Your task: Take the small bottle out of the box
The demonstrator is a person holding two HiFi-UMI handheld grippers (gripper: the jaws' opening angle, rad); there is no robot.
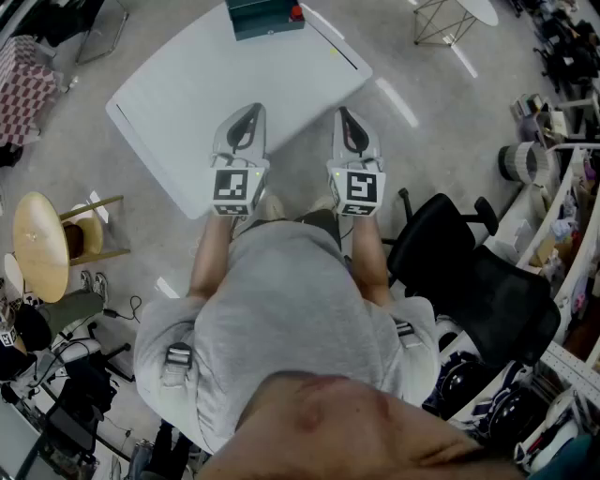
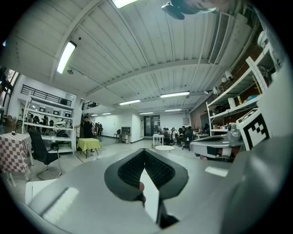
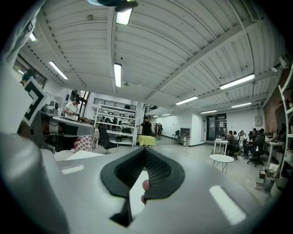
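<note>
The left hand-held gripper (image 1: 247, 116) and right hand-held gripper (image 1: 346, 119), both clenched empty, point toward one box (image 1: 265, 17) on one table (image 1: 187, 94).

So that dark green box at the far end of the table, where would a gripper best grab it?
Probably by the top edge of its near wall, coming down from above on the near side: the dark green box stands at the white table's far end with that straight edge turned this way. Its far part is out of frame, so whether it's open can't be told.
</note>
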